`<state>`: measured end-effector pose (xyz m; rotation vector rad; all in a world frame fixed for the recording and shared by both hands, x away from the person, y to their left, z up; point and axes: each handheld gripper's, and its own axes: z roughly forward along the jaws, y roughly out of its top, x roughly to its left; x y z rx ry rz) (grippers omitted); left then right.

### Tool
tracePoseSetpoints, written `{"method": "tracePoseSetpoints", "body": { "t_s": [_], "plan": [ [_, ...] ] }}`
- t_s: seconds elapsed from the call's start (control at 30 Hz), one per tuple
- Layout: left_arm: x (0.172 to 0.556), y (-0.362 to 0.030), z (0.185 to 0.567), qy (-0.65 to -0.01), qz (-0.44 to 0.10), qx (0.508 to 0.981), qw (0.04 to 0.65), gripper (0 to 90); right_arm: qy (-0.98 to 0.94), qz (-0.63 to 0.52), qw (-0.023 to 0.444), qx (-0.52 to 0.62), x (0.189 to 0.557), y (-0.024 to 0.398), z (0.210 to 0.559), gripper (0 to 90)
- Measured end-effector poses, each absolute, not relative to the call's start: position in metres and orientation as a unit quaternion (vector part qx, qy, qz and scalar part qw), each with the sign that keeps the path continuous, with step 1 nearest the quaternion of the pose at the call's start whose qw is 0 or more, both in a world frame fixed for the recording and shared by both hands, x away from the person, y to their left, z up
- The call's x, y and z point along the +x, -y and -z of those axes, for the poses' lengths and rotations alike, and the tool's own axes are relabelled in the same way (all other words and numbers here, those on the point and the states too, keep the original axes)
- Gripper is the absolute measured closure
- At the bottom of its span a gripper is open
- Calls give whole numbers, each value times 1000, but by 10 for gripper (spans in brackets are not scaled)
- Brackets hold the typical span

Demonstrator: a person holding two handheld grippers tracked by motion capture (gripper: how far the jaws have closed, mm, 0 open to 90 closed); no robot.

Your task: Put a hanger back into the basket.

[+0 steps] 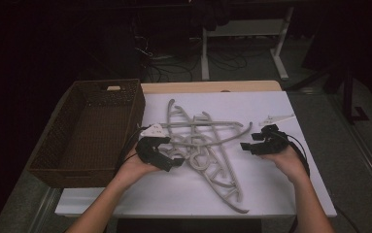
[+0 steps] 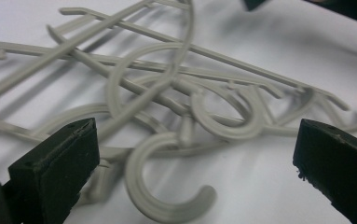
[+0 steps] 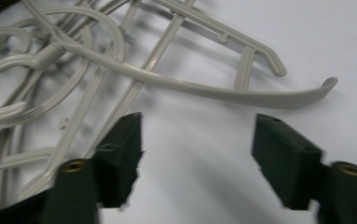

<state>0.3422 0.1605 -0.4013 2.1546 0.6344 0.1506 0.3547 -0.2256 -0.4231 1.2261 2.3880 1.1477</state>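
With both grippers released, I close the left gripper (image 1: 176, 163) on the lower-centre hanger hook (image 2: 167, 186), right gripper (image 1: 245, 145) clear.

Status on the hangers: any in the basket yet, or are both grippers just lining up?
Done: nothing; the wicker basket looks empty. In hand: nothing gripped. The left gripper has its jaws open around a hanger hook, and the right gripper is open near a curved hanger arm. Left: the whole tangled pile of grey hangers remains on the white table.
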Motion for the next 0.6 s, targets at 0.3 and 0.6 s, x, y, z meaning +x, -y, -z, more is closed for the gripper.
{"method": "tracePoseSetpoints", "body": {
  "t_s": [0.3, 0.6],
  "plan": [
    [366, -143, 399, -271, -78, 867, 412, 56, -806, -393, 116, 428, 335, 237, 433, 142],
    [387, -134, 414, -274, -85, 882, 373, 152, -799, -407, 114, 428, 336, 240, 432, 138]
  ]
}}
